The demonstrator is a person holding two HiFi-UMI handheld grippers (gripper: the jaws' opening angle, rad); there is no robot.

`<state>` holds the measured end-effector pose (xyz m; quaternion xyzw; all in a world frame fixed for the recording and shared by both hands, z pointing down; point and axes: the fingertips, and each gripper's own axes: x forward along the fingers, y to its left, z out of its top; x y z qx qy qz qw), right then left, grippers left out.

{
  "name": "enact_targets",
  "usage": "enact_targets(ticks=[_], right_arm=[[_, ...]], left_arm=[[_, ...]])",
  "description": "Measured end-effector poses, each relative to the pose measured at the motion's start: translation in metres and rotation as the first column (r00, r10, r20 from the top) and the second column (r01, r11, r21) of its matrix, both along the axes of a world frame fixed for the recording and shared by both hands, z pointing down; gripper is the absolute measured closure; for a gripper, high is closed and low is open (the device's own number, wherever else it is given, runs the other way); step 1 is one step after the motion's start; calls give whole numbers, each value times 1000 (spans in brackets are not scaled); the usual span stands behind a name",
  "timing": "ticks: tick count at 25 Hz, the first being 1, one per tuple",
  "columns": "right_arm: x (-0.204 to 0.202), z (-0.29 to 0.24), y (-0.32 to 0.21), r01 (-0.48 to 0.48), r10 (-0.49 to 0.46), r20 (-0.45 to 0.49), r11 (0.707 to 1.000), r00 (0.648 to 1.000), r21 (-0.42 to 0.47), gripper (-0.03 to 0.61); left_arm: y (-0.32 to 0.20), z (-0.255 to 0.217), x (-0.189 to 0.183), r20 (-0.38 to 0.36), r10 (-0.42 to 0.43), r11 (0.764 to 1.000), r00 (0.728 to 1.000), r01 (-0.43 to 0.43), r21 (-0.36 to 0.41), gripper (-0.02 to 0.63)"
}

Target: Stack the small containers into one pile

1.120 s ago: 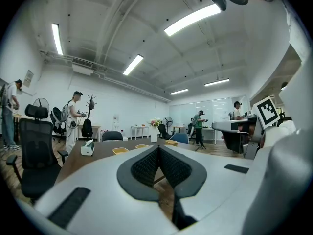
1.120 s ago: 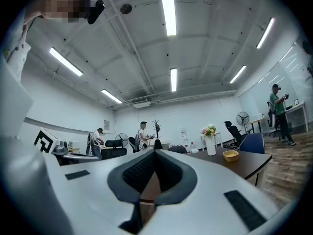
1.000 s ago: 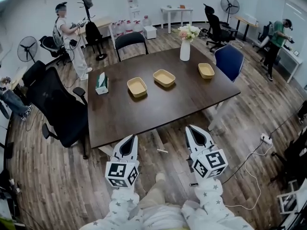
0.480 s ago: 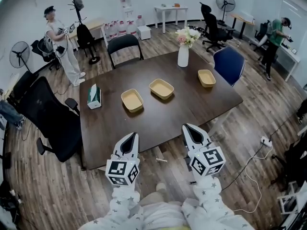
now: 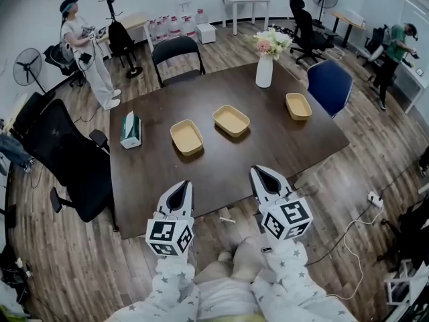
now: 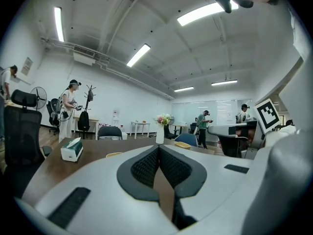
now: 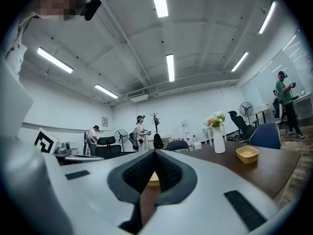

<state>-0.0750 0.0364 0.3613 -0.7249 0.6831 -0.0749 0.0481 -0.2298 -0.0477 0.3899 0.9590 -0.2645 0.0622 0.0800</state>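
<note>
Three small, shallow, rectangular containers of pale yellow plastic lie apart on the dark brown wooden table [image 5: 221,158] in the middle of the head view, and none is stacked yet. The left container [image 5: 186,137] sits just left of centre. The middle container [image 5: 231,120] is near it, up and to the right. The right container [image 5: 298,106] is well apart, toward the table's right corner. Above them stands a white vase of flowers [image 5: 264,71], and a teal and white tissue box [image 5: 131,129] lies at the table's left edge.

At lower centre of the frame, the left gripper [image 5: 179,190] and the right gripper [image 5: 259,176] have their tips at the table's near edge, well short of every container. In each gripper view the dark ribbed pads meet at the tip with nothing between them, so both are clenched and empty.

We judge the work to be at its start, in the approach. The next move calls for reaching across the table, parting one gripper's jaws, and taking a container by its rim. It can then be lifted and nested into a neighbour. The far right container looks best suited to the right gripper.
</note>
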Motion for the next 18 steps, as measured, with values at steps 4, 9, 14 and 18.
enact_targets(ticks=[4, 9, 14, 18], right_arm=[[15, 6, -26, 32, -32, 20, 999, 999, -6, 557], [40, 14, -70, 108, -107, 54, 994, 993, -22, 557], [65, 13, -119, 227, -226, 54, 974, 973, -17, 557], [88, 18, -153, 294, -292, 67, 955, 954, -35, 557]], left_arm=[[-17, 8, 9, 10, -38, 999, 999, 38, -21, 589], [-48, 18, 35, 25, -96, 994, 995, 97, -46, 589], [-82, 27, 62, 42, -163, 984, 986, 166, -62, 589], [-101, 32, 84, 45, -222, 972, 974, 225, -73, 589]])
